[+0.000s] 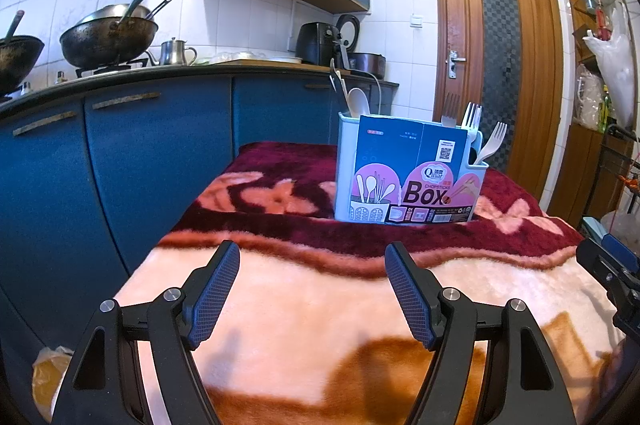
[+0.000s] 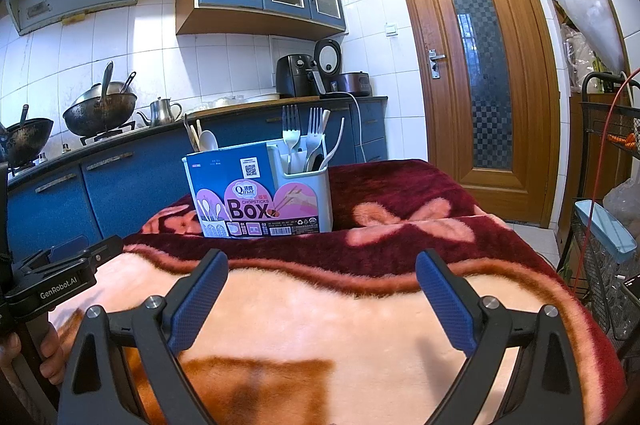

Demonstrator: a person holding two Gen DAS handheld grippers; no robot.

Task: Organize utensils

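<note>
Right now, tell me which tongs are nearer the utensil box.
Left, by a little. The left tongs see the utensil box ahead-right and larger; the right tongs see it ahead-left and smaller.

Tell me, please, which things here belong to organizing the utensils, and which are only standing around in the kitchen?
Belong to the job:
- utensil box
- forks standing in it
- white spoon in it
- left gripper and right gripper, both open and empty

Only standing around:
- woks on the stove
- kettle
- air fryer
- door
- blanket
</note>
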